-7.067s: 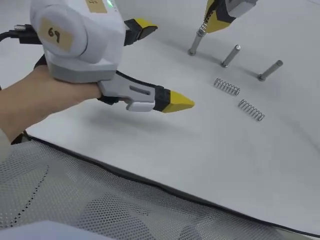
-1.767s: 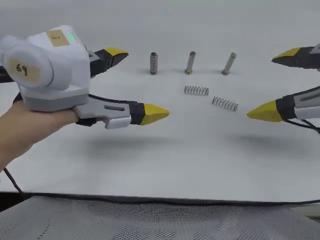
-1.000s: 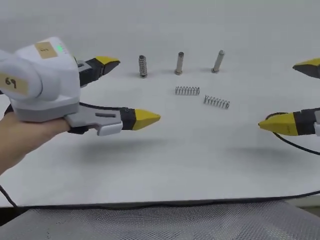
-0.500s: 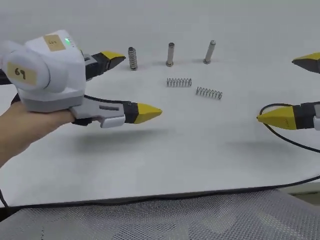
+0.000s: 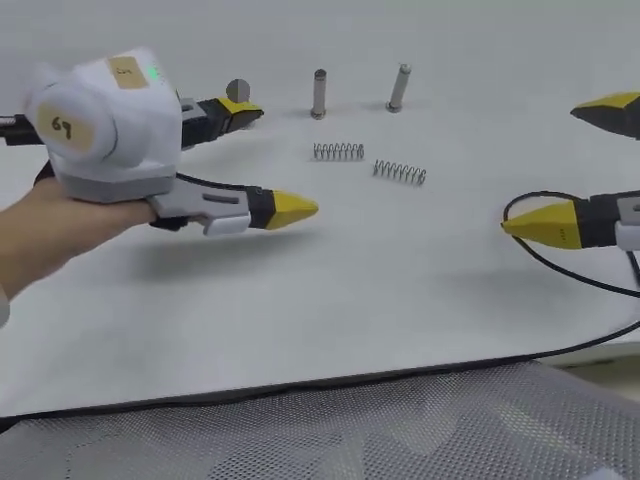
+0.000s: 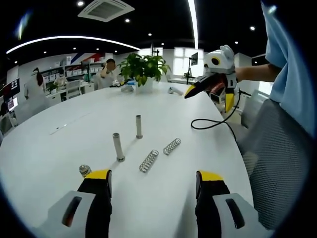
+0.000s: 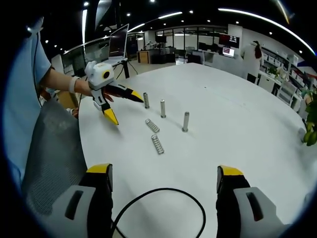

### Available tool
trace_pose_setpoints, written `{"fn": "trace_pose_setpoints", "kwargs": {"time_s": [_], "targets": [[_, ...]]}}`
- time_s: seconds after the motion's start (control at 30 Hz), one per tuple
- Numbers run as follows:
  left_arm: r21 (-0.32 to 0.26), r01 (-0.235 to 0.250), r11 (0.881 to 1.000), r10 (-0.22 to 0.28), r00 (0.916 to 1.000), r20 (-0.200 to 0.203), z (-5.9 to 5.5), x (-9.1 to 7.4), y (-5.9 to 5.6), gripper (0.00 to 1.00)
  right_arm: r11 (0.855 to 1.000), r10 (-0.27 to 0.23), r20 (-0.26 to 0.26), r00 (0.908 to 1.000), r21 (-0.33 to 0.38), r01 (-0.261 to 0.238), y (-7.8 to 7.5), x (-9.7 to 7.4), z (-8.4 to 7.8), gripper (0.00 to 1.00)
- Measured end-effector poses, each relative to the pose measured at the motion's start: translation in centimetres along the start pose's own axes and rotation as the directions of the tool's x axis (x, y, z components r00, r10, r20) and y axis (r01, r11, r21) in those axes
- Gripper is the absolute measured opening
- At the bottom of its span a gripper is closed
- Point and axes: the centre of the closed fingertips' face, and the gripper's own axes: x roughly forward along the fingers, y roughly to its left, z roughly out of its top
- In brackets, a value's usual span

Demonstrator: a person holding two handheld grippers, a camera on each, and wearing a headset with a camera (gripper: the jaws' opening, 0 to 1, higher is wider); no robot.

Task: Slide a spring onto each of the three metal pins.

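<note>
Your left gripper (image 5: 278, 160) and right gripper (image 5: 545, 167) hover over the white table (image 5: 330, 290), jaws spread wide, holding nothing. Two loose springs (image 5: 339, 151) lie between them. Just beyond stand three upright pins (image 5: 320, 93); the sprung pin (image 7: 146, 100) stands beside your left gripper's far jaw.

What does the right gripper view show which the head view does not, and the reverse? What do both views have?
The right gripper view adds the whole spring already on its pin, beside the left gripper, and the office behind. The head view adds the paper label 69 on that gripper. Both share two bare pins, two loose springs on the table, the black cable and the right gripper, open like the left.
</note>
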Motion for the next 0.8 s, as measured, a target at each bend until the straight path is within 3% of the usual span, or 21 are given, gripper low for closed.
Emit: {"fn": "trace_pose_setpoints", "kwargs": {"time_s": [0.27, 0.63, 0.8], "targets": [[0.014, 0.027, 1.000, -0.027, 0.9996, 0.002, -0.1, 1.9, 0.4, 0.53, 1.000, 0.002, 0.000, 1.0000, 0.017, -0.002, 0.2, -0.3, -0.5, 0.86], [0.025, 0.030, 0.999, -0.030, 0.9995, 0.006, -0.3, 3.5, 0.9, 0.32, 0.999, 0.007, 0.002, 1.0000, 0.042, -0.008, 0.4, -0.1, -0.9, 0.86], [0.037, 0.028, 0.999, -0.028, 0.9995, -0.014, -1.0, 4.2, 1.0, 0.23, 0.999, 0.008, 0.000, 1.0000, 0.050, -0.008, 0.4, -0.1, -1.1, 0.85]]}}
